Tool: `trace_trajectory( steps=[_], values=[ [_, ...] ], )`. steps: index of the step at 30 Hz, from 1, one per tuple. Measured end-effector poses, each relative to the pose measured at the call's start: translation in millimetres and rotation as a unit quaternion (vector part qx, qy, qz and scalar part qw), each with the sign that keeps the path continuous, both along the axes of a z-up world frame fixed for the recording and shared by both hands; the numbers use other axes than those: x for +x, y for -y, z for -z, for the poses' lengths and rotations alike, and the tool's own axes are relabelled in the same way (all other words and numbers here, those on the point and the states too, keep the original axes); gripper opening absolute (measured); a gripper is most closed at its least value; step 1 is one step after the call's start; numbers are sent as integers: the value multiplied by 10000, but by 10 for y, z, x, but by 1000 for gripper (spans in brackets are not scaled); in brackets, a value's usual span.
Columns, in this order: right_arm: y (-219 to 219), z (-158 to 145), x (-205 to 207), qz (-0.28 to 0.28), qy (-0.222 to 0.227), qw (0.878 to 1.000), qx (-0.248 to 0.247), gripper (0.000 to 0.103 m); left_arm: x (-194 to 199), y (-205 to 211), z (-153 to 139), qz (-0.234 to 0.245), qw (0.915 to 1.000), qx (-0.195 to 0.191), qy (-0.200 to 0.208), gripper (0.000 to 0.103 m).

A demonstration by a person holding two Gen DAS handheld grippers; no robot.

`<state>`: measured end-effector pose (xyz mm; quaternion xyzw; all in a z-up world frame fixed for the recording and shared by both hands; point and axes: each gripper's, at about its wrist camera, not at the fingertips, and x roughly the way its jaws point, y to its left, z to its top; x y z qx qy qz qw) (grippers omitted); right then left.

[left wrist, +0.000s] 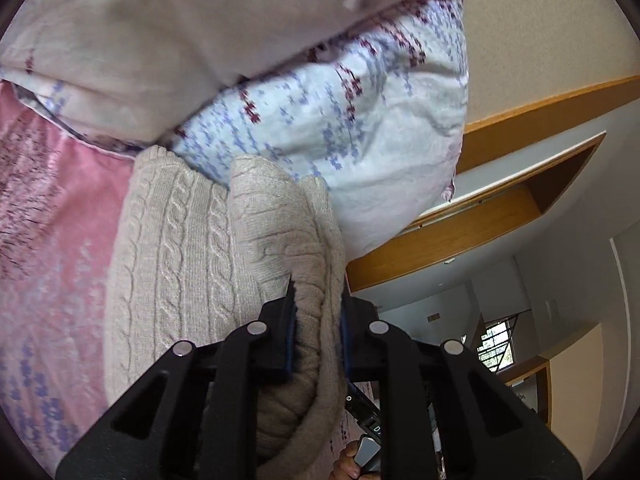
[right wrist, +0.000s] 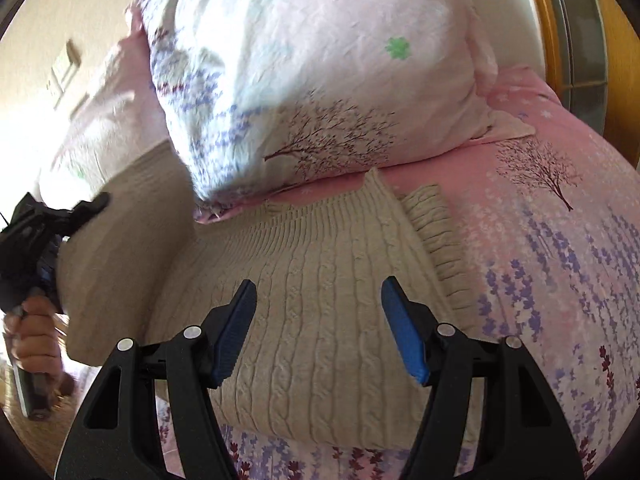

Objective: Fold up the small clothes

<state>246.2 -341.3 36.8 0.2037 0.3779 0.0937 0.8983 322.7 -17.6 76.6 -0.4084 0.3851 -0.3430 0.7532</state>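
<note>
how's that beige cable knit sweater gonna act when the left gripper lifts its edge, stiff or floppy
Probably floppy: the sweater bunches into soft rolls where the left gripper pinches it. It looks thick and chunky, so likely heavyish for its size, and the lifted part may sag. The ribbed knit should grip the jaws rather than slip. The right gripper hangs open above it.

A plump white pillow printed with lilac sprigs and a bare brown tree is leaning at the head of the bed, sitting on a pink bedsheet patterned with trees and purple flowers. A second, paler pillow is lying against it. An orange-brown wooden door frame is showing beyond, beside a beige wall.
</note>
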Motion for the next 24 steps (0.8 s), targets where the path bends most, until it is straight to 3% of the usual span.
trace_trajectory(
  steps=[6,12,16,18,21,24],
  values=[
    [451,4,-78,134,42,9963,850,69,61,968,45,594,9981,-109,77,15],
    [849,194,-88,330,-210,9817,1861,70,88,1618,445,1173,9916,70,-539,19],
    [979,329,-42,338,-414,9694,2396,70,45,1510,409,1384,9882,-362,-545,23],
    [1018,370,-19,338,-471,9642,2588,70,-34,1330,258,1334,9901,-330,-270,46],
    [1092,426,-19,309,-538,9584,2786,70,-184,953,73,1028,9944,199,120,53],
    [1108,441,45,351,-658,9583,2758,70,-266,615,52,592,9935,948,228,57]
  ],
)
